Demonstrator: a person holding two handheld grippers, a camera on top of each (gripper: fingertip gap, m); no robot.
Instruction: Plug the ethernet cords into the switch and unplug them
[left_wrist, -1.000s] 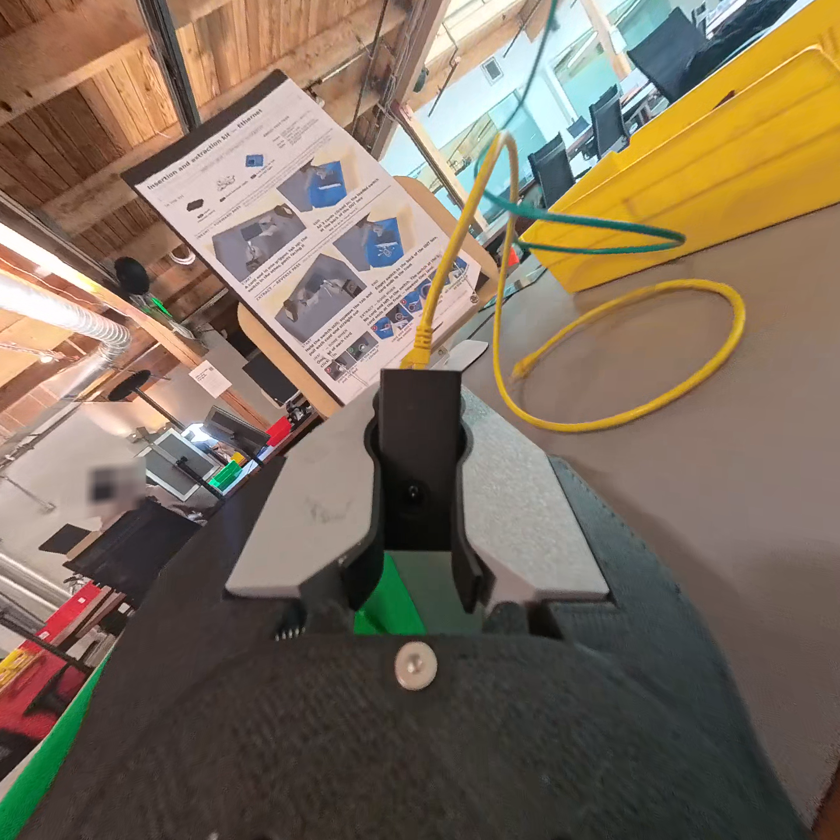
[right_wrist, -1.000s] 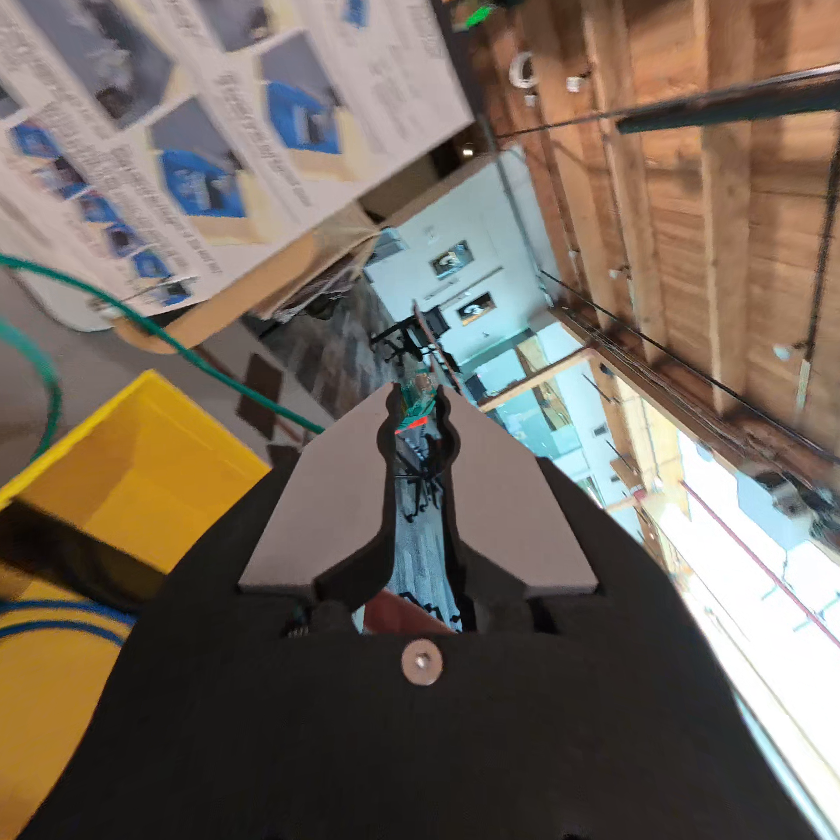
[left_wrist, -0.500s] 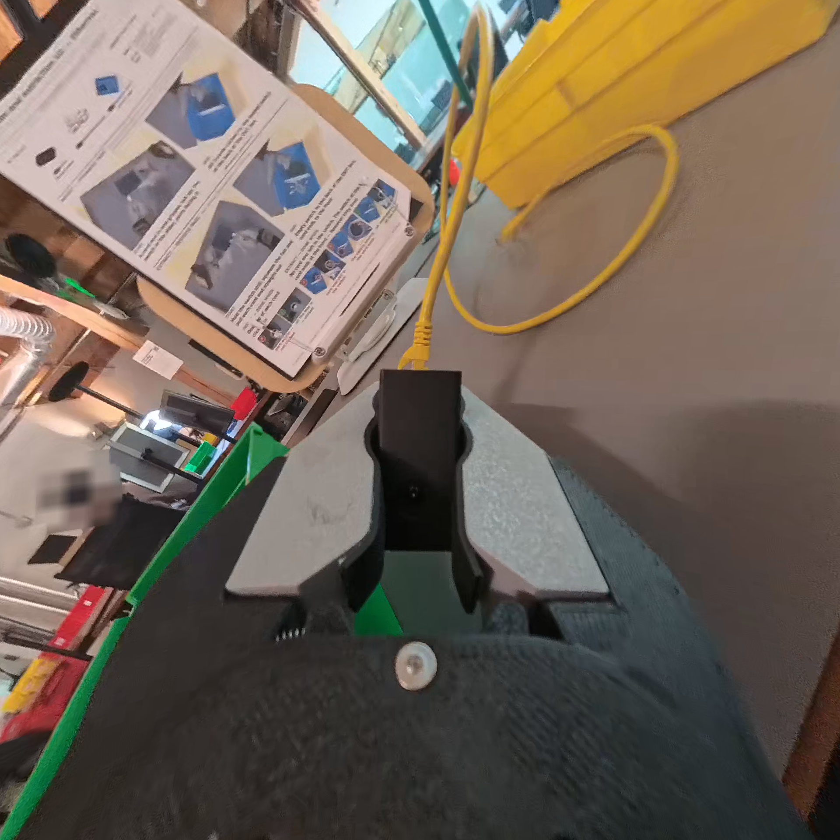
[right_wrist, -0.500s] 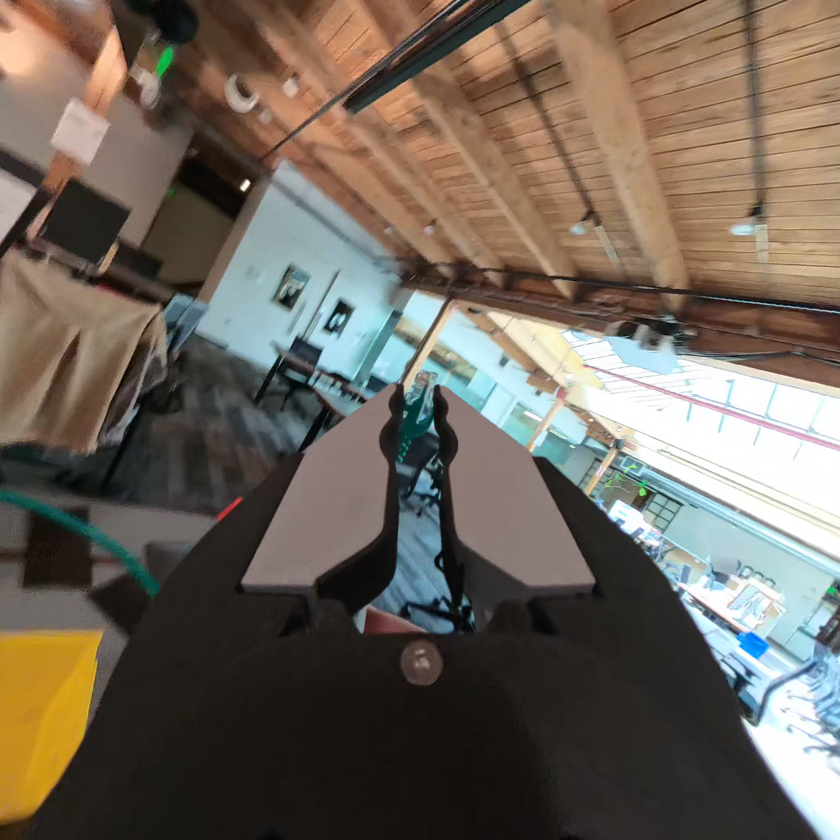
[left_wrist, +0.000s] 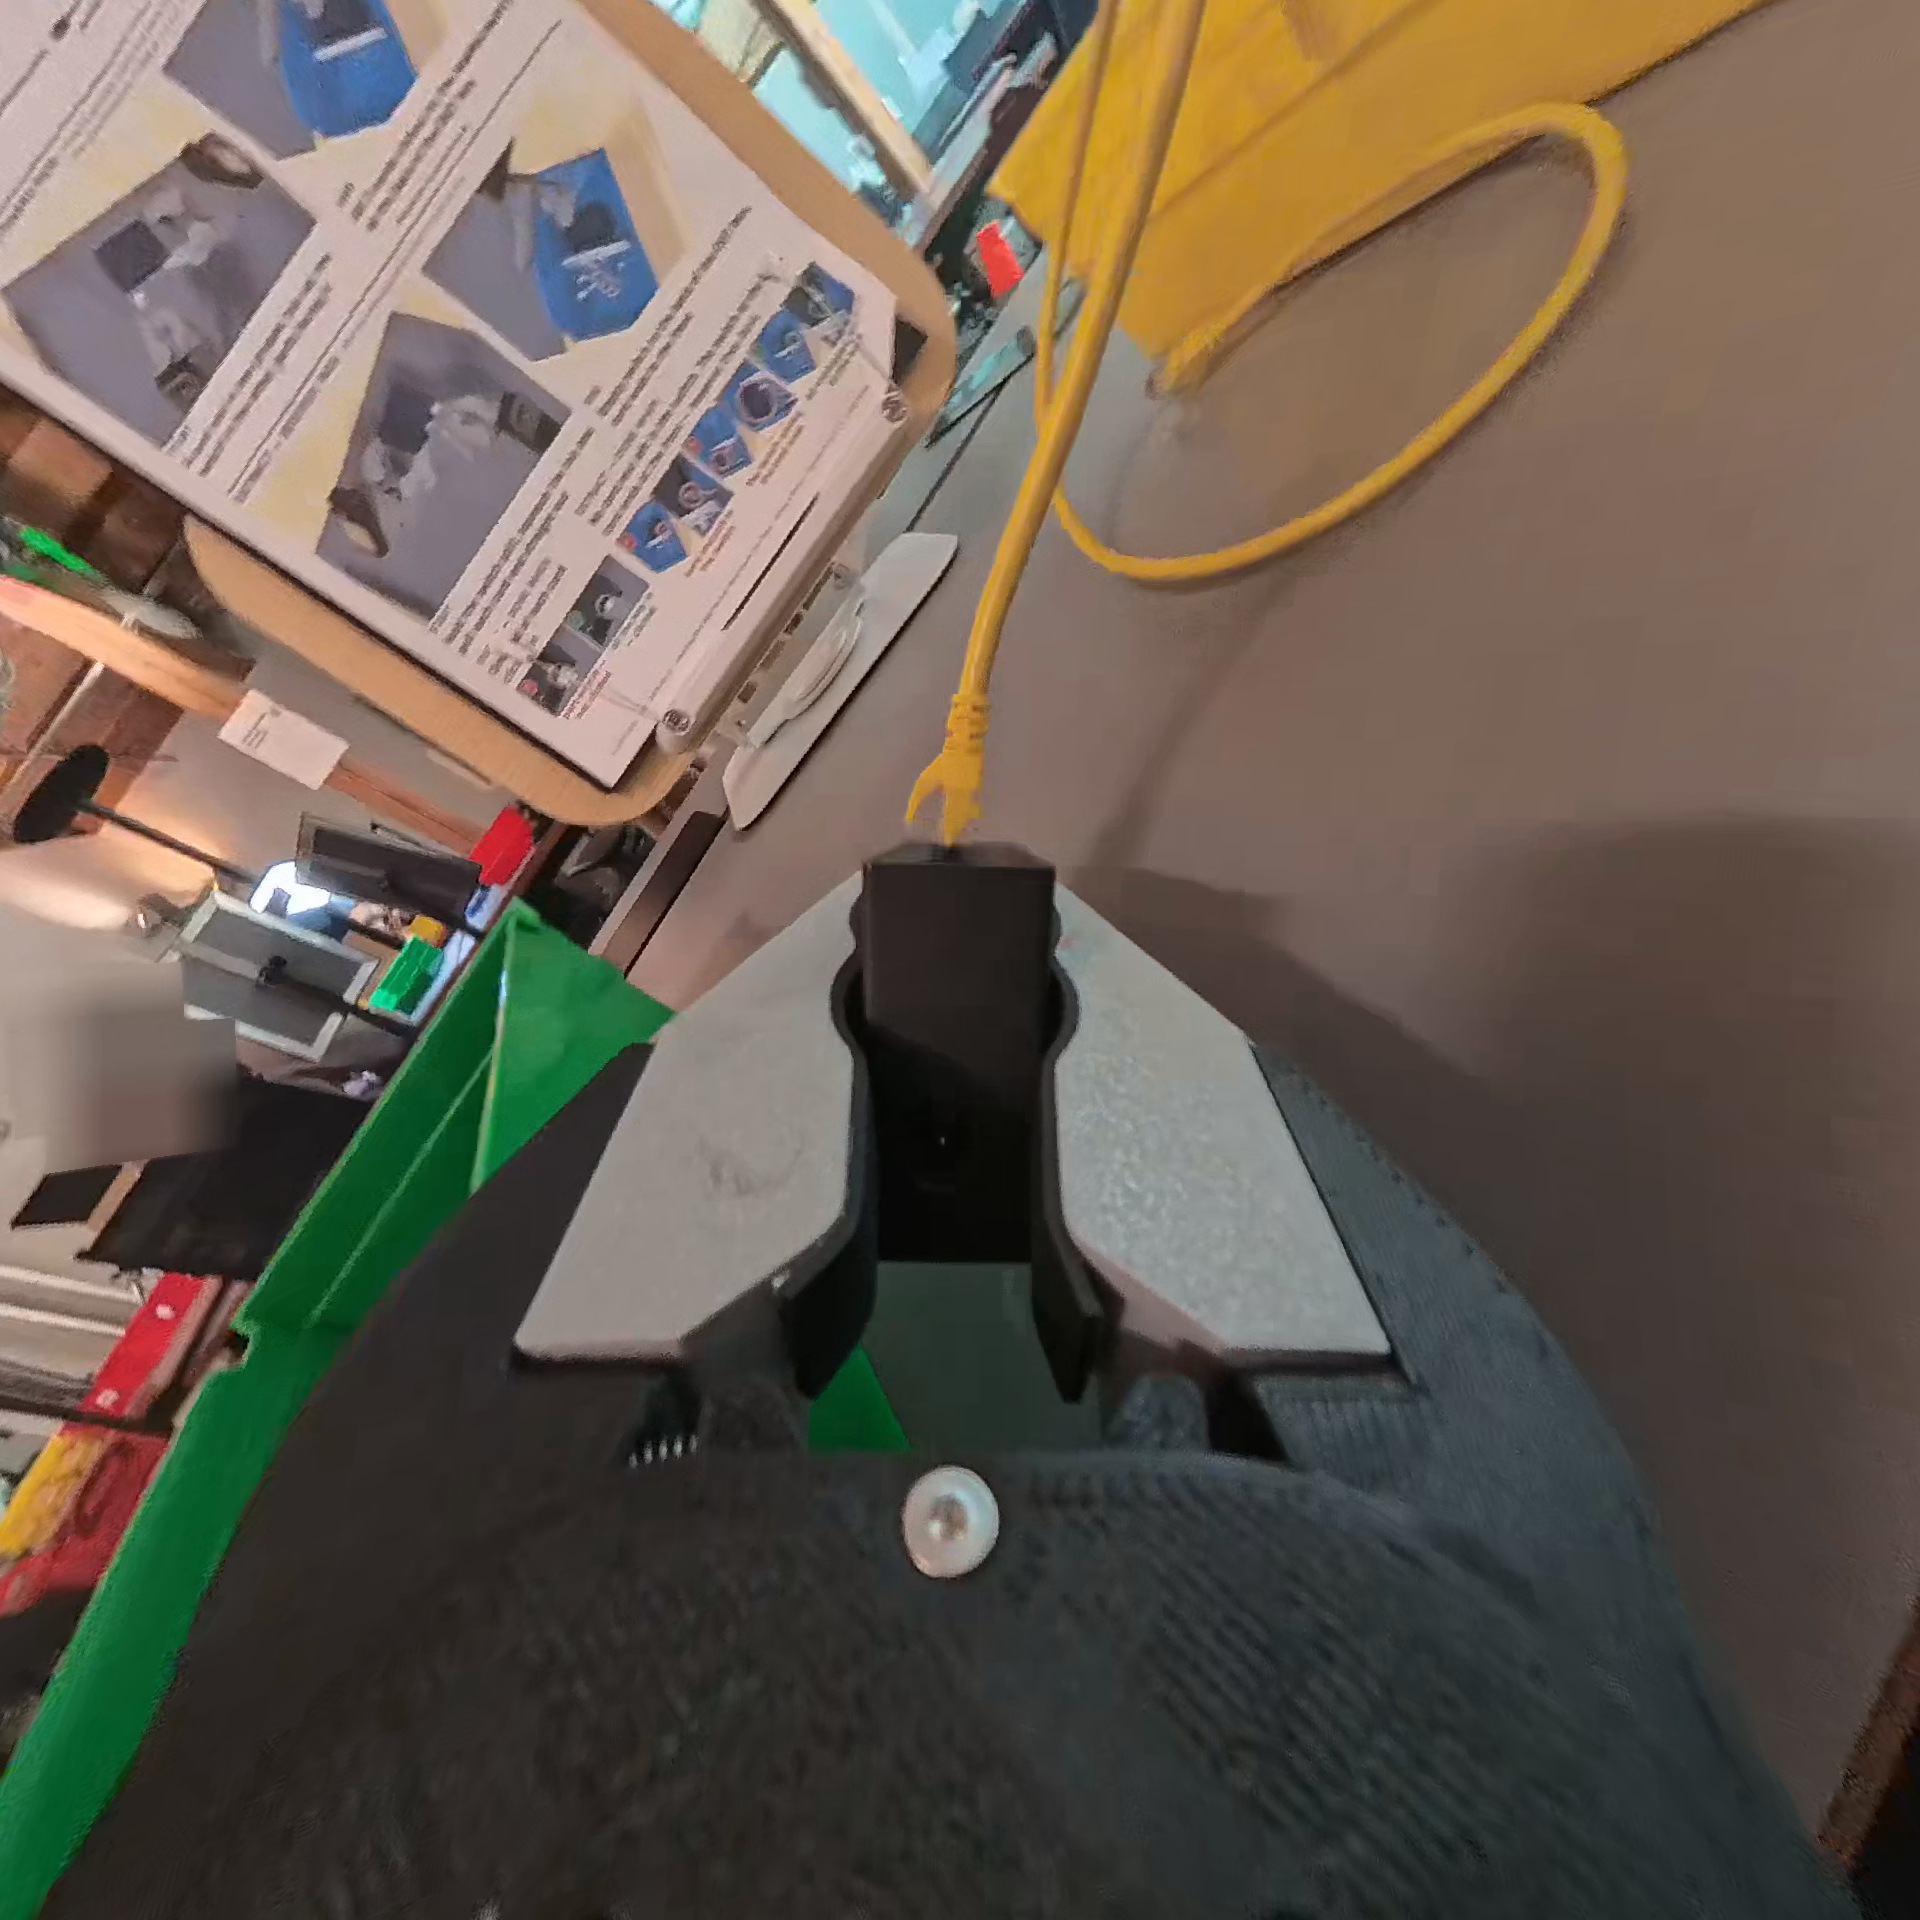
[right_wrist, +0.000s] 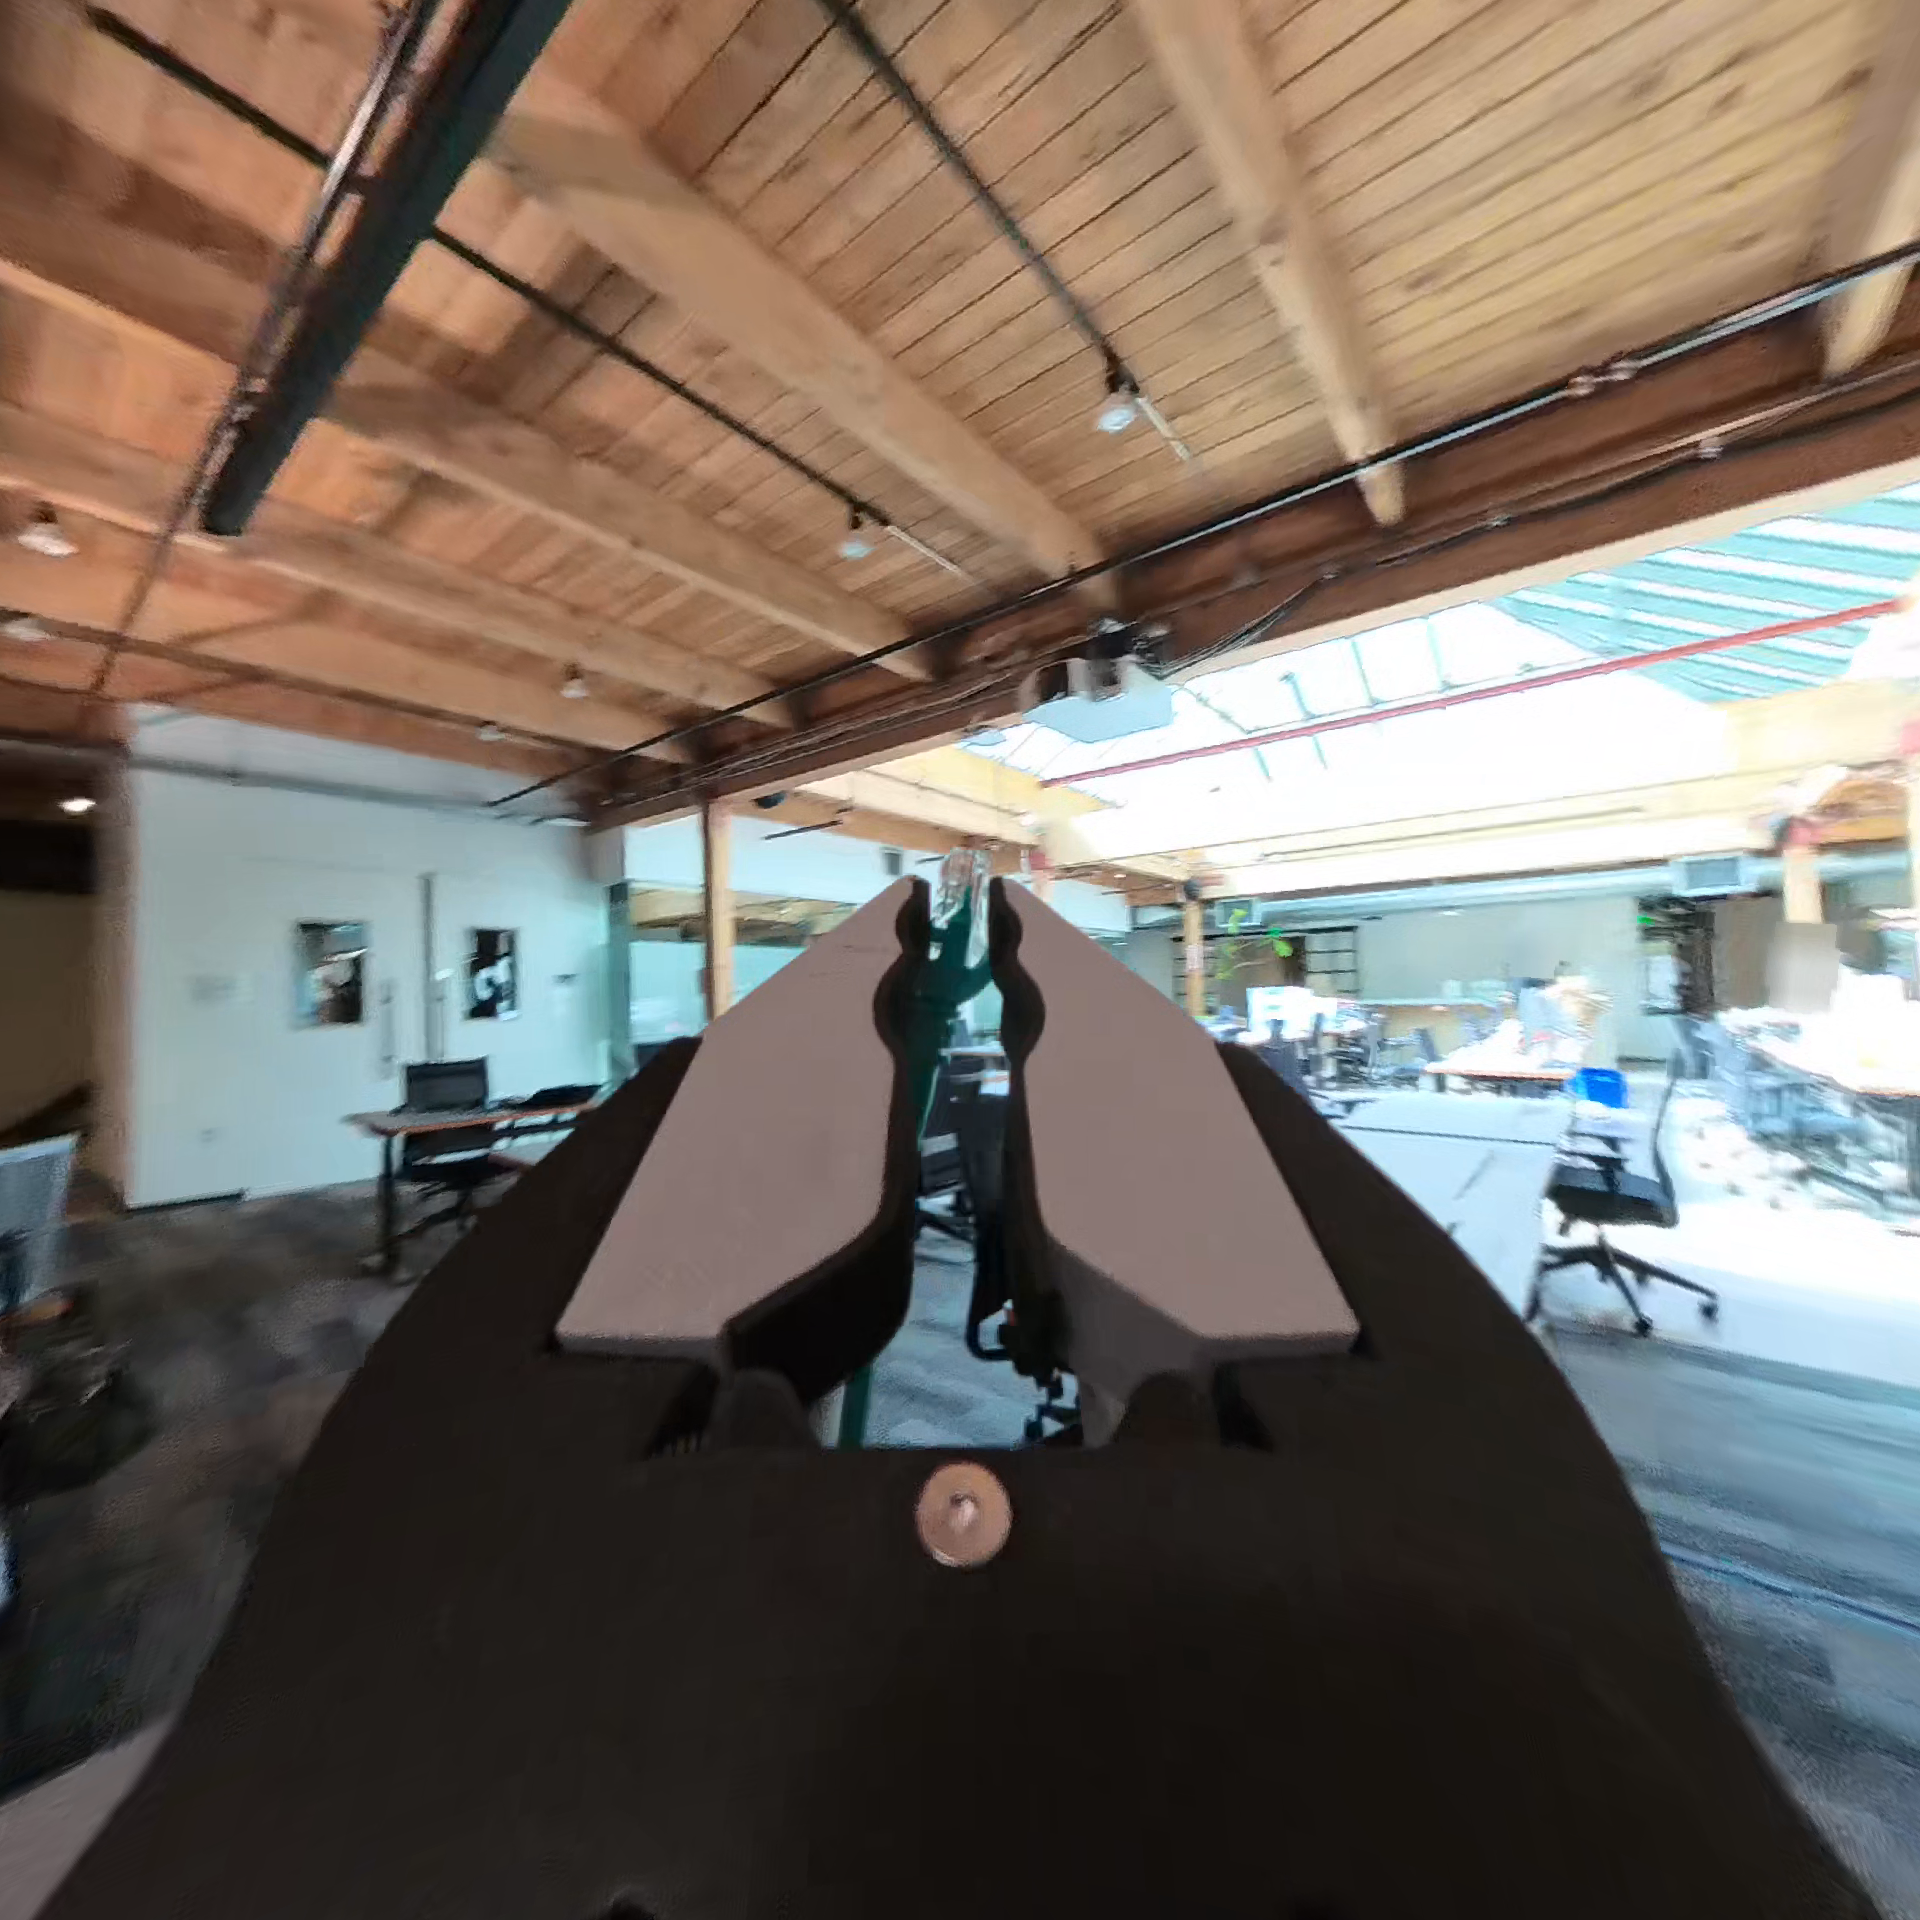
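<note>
My left gripper (left_wrist: 956, 883) is shut on the black switch (left_wrist: 954, 1049), a small box held end-on between the fingers. A yellow ethernet cord (left_wrist: 1049, 436) is plugged into its far end and runs up and away, then loops on the grey table (left_wrist: 1507, 831). My right gripper (right_wrist: 954, 904) is shut on the plug of a green ethernet cord (right_wrist: 940, 987); the clear connector tip sticks out past the fingertips. It is held in the air and points out into the room. The switch does not show in the right wrist view.
A yellow bin (left_wrist: 1299, 156) stands at the table's far side. A propped instruction board (left_wrist: 468, 343) with photos stands at the left. A green bin (left_wrist: 436, 1122) sits low left of my left gripper. The right wrist view shows a wooden ceiling, desks and office chairs. There is about 80 cm between the tips of the two grippers.
My left gripper has tilted down toward the table with the switch, bringing the green bin into view. My right gripper has swung up and away from the yellow bin, still holding the green plug.
</note>
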